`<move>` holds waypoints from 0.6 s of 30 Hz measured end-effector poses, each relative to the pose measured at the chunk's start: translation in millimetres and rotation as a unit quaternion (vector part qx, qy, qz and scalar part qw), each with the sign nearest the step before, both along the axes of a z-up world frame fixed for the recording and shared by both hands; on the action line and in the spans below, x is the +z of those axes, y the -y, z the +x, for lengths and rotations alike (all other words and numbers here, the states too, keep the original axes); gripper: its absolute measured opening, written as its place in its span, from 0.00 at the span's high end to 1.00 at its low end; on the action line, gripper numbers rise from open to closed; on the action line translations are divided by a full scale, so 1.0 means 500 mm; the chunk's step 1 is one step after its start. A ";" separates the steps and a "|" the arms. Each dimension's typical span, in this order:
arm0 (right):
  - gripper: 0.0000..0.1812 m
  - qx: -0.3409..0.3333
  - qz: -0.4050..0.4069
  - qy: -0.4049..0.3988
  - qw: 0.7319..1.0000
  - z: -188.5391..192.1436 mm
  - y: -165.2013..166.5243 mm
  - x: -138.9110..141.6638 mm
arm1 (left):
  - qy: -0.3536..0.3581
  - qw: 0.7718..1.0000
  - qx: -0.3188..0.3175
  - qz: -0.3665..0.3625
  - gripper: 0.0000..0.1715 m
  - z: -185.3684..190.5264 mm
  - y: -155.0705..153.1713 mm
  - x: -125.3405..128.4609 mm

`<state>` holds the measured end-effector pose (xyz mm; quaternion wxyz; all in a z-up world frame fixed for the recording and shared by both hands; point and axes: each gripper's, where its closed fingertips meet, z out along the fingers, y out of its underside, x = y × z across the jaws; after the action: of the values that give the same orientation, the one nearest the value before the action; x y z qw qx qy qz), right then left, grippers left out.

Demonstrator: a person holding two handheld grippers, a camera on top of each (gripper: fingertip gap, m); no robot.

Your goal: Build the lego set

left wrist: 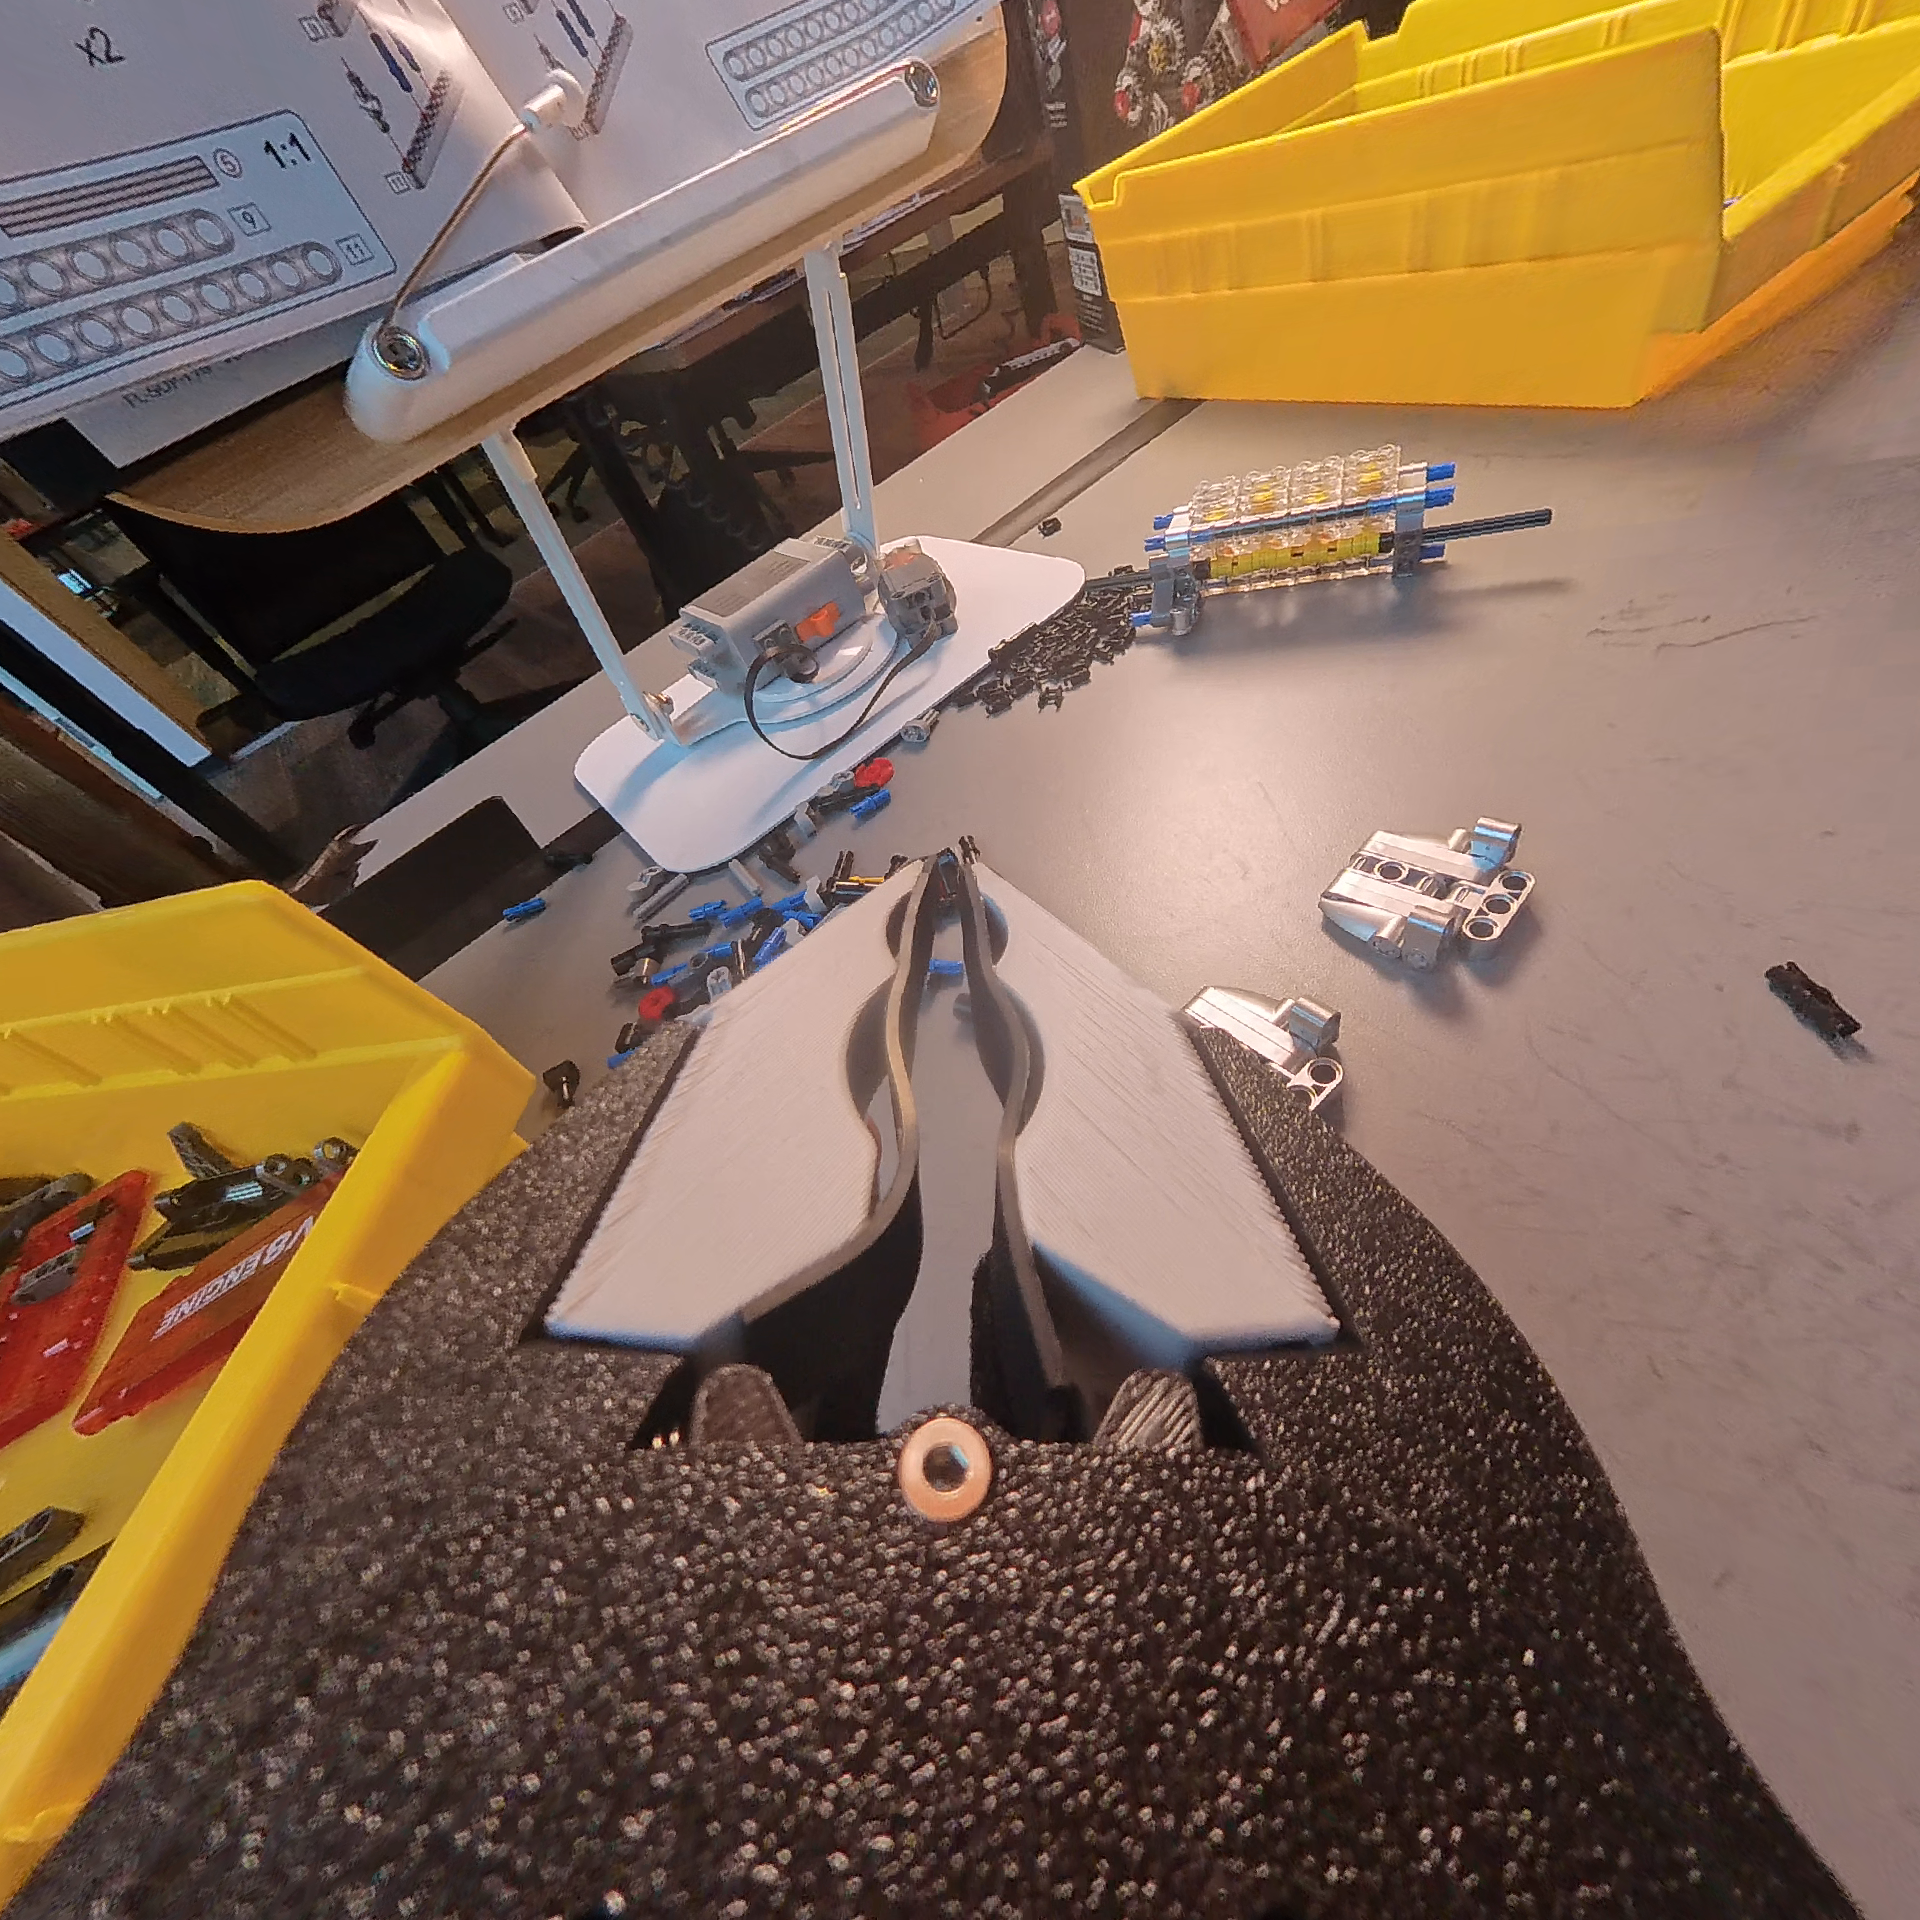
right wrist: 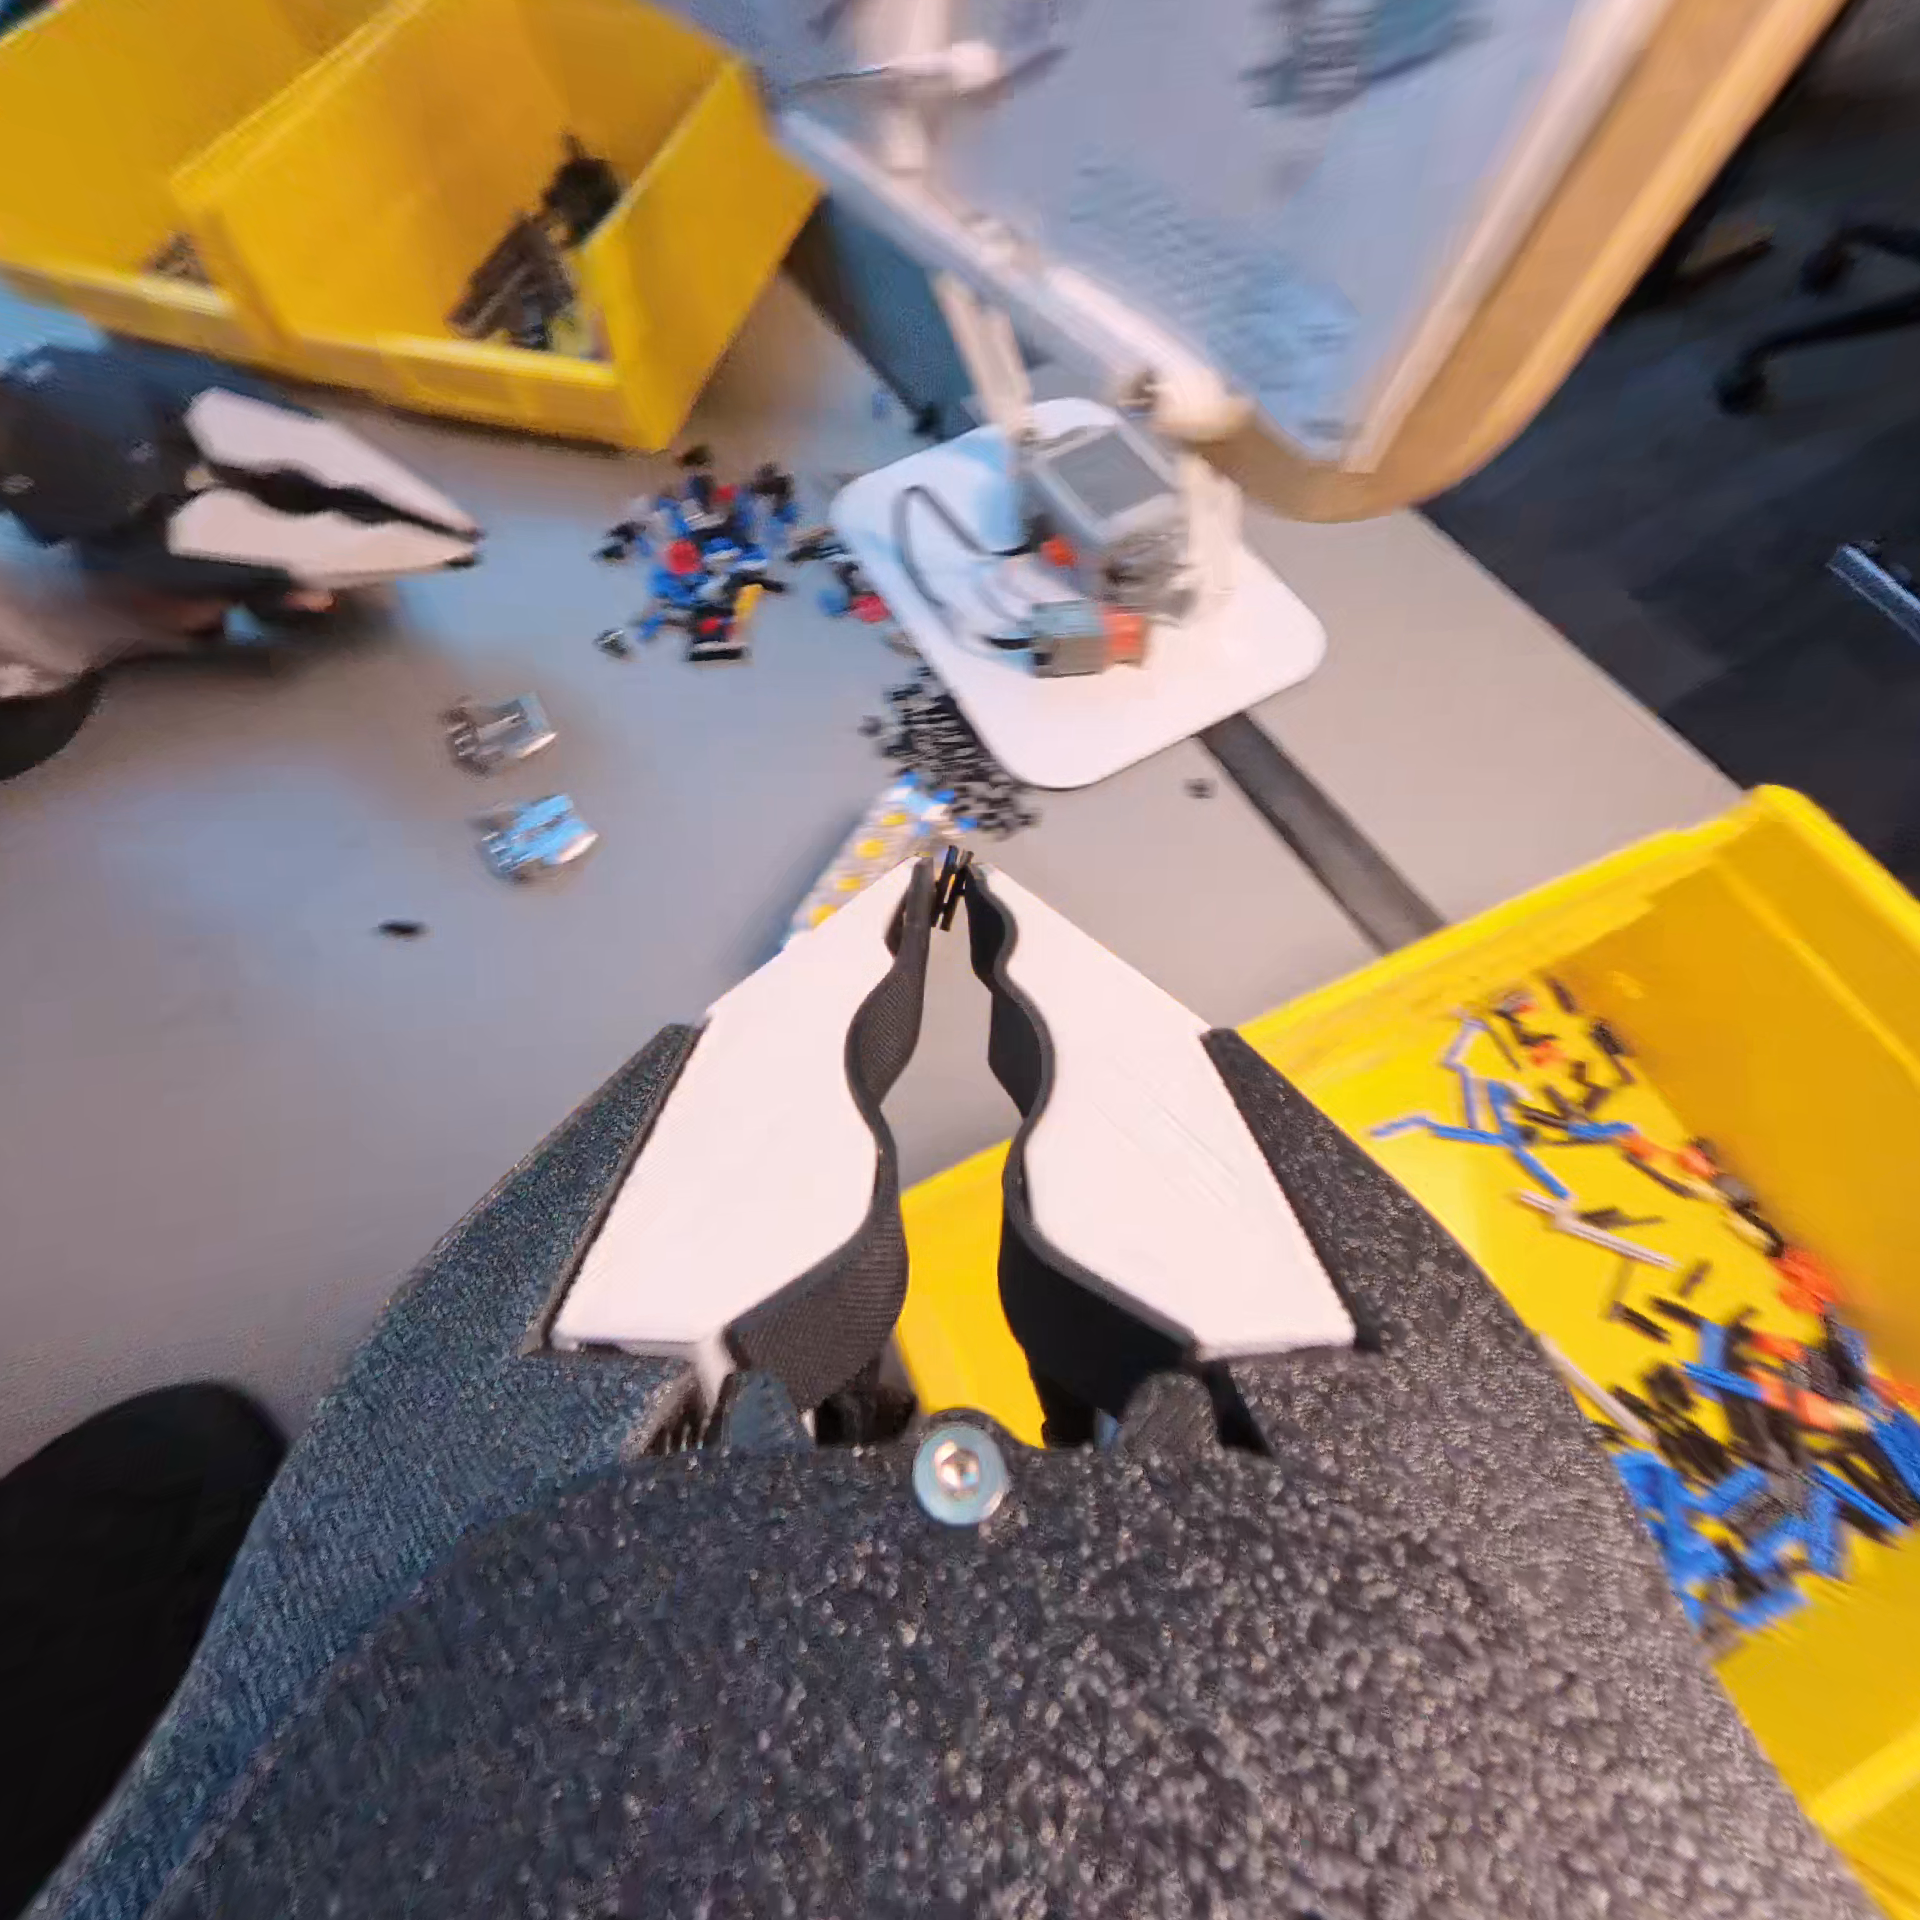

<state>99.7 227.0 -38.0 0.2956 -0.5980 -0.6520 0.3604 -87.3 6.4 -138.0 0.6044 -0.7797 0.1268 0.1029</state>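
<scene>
Grey worktop (left wrist: 1351,748), scuffed, with a dark seam running across its far part. Beyond its edge: dim room, office chairs, dark floor.

Left to right, left wrist view: yellow bin (left wrist: 249,1039) at near left holding red and black flat parts. White stand (left wrist: 727,800) carries a printed instruction sheet (left wrist: 187,208) on a wooden board; a grey motor block (left wrist: 769,613) with cable sits on the stand's base. Loose pile of small blue, black and red pins (left wrist: 727,925) just in front of the base. Left gripper (left wrist: 954,857): fingers closed on a small black pin (left wrist: 948,871) at the very tips, pin's long axis roughly in line with the fingers, pointing away from the camera. Farther right, a clear-and-yellow brick assembly (left wrist: 1309,530), long axis across the view, black axle sticking out to the right. Silver connector pieces (left wrist: 1434,894) nearer. Large yellow bins (left wrist: 1455,208) at far right.

Right wrist view (blurred): right gripper (right wrist: 948,883), fingers pinching a small black pin (right wrist: 950,891) at the tips, held roughly upright, above the worktop. Yellow bin (right wrist: 1039,1195) of blue and black parts at its right.
</scene>
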 end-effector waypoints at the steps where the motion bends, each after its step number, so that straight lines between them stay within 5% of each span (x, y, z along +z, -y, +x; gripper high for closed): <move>1: 0.97 0.028 0.012 0.012 0.999 0.003 0.063 -0.015 | 0.000 1.000 0.001 0.000 0.99 0.000 0.000 0.000; 5: 0.97 0.100 0.032 0.077 0.991 0.009 0.267 -0.157 | -0.003 1.000 0.004 -0.001 0.99 -0.002 0.001 -0.002; 8: 0.97 0.114 0.021 0.095 0.989 0.002 0.340 -0.252 | -0.006 1.000 0.006 0.000 0.99 -0.002 0.002 -0.002; 13: 0.97 0.094 0.045 0.119 0.987 -0.002 0.343 -0.330 | -0.007 1.000 0.010 -0.002 0.99 -0.006 0.003 -0.005; 18: 0.93 0.093 0.071 0.119 0.986 -0.001 0.336 -0.338 | -0.009 1.000 0.009 -0.003 0.99 -0.006 0.005 -0.007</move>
<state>99.1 59.2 -206.8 0.2230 -0.5513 -0.7588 0.2657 -90.1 3.8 -141.4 0.6000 -0.7816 0.1254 0.1156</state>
